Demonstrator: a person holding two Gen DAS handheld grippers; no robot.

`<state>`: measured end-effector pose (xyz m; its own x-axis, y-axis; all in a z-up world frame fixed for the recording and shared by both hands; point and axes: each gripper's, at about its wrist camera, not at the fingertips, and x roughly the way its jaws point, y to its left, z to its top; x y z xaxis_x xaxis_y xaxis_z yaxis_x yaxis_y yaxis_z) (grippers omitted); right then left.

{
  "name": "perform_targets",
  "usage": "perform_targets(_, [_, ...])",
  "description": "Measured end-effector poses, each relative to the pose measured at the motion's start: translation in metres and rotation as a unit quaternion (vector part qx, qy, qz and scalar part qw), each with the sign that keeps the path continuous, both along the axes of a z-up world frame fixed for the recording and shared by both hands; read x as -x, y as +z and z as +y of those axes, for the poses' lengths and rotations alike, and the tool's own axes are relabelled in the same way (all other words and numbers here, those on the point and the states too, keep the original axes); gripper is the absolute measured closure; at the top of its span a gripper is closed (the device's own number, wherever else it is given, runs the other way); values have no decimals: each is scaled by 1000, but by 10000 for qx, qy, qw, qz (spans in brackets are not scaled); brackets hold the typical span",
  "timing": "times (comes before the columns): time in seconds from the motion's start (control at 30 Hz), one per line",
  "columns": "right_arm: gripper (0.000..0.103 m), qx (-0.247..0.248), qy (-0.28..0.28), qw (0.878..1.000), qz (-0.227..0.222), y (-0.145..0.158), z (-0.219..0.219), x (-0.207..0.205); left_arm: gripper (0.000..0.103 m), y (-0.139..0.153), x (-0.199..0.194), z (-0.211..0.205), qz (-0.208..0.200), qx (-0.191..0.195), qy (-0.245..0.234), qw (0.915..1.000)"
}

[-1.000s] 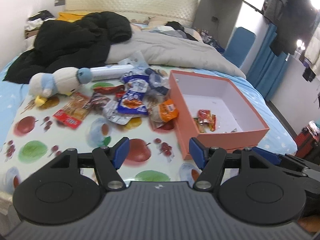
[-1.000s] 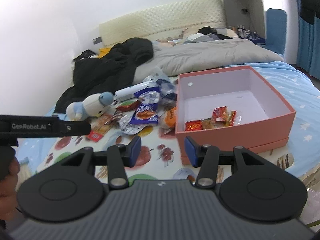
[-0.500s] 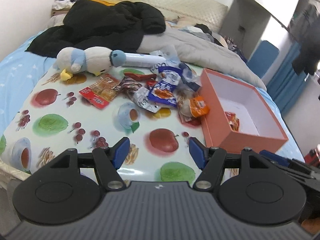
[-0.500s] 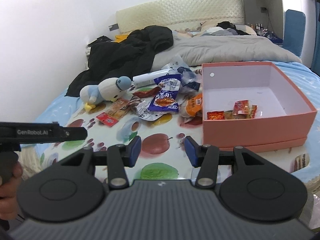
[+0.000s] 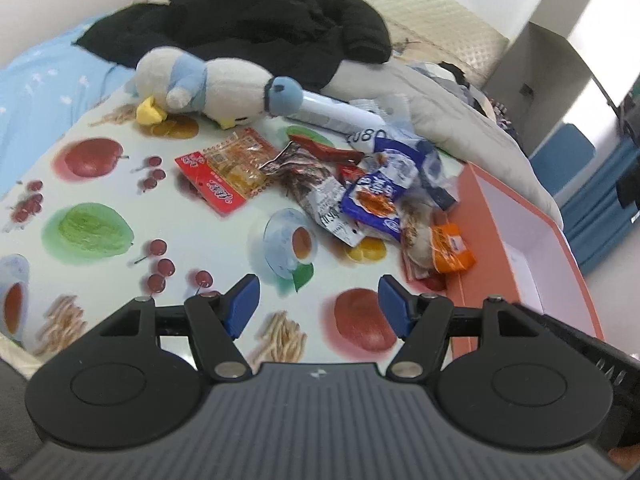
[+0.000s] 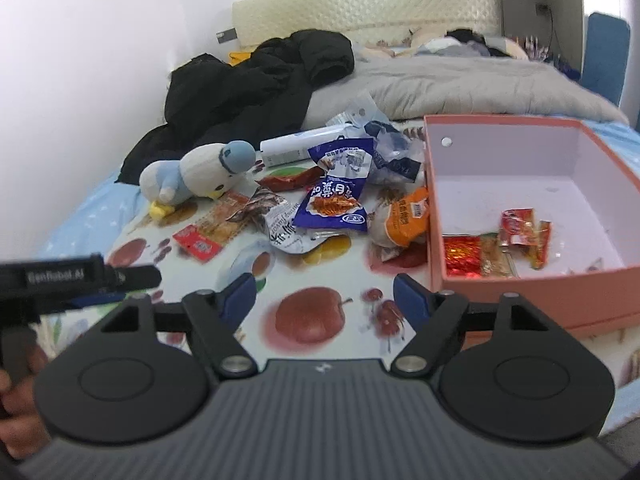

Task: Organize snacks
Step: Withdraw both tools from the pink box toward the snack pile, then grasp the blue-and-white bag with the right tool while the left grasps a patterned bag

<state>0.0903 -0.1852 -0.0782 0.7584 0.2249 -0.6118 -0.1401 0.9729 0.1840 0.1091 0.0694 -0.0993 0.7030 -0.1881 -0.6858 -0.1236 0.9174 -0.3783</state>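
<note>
Poised over the bed: left gripper (image 5: 318,302) apart and empty, right gripper (image 6: 324,300) just widened, empty too, facing snacks (image 6: 332,204) heaped beside the box (image 6: 532,300), ready for collecting.

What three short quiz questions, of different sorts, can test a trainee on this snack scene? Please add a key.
1. True or false: the pink box already holds some red snack packets.
2. Which thing lies nearest the box's left wall? A) the stuffed penguin B) the orange packet C) the black jacket
3. Fill in: both the left gripper and the right gripper hold ____.

Key: 1 true; 2 B; 3 nothing. Both are open above the fruit-print cloth. The right gripper's jaws have just been opening, with nothing between them.
</note>
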Motion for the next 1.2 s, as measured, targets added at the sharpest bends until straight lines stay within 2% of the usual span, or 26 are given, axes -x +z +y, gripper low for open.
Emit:
perform_targets(0.17, [26, -131, -30, 9999, 43, -2, 4, -47, 33, -23, -39, 9, 74, 253, 97, 9996])
perform_targets(0.33, [26, -42, 61, 10000, 46, -10, 17, -90, 33, -48, -81, 18, 139, 532, 190, 9983])
perform_targets(0.5, [26, -84, 3, 9996, 271, -33, 29, -136, 33, -74, -125, 31, 208, 935, 296, 9950])
perform_targets(0.67, [26, -130, -129, 9991, 389, -53, 37, -179, 33, -97, -162, 35, 251, 1169, 342, 9922])
perform_targets(0.8, [26, -364, -361, 9969, 605, -71, 35, -215, 32, -110, -186, 36, 179, 1411, 279, 9894])
perform_targets(0.87, [26, -457, -502, 9943, 821, -81, 33, -232, 31, -113, -195, 34, 81, 1473, 231, 9888])
perform_targets(0.93, [26, -502, -594, 9933, 853, -89, 32, -245, 28, -116, -203, 30, 40, 1468, 236, 9889])
perform_targets(1.1, [26, -521, -763, 9914, 931, -103, 30, -269, 28, -124, -219, 19, 36, 1395, 208, 9900])
perform_targets(1.2, [26, -691, -836, 9886, 1048, -111, 29, -279, 28, -130, -227, 16, 35, 1407, 247, 9897])
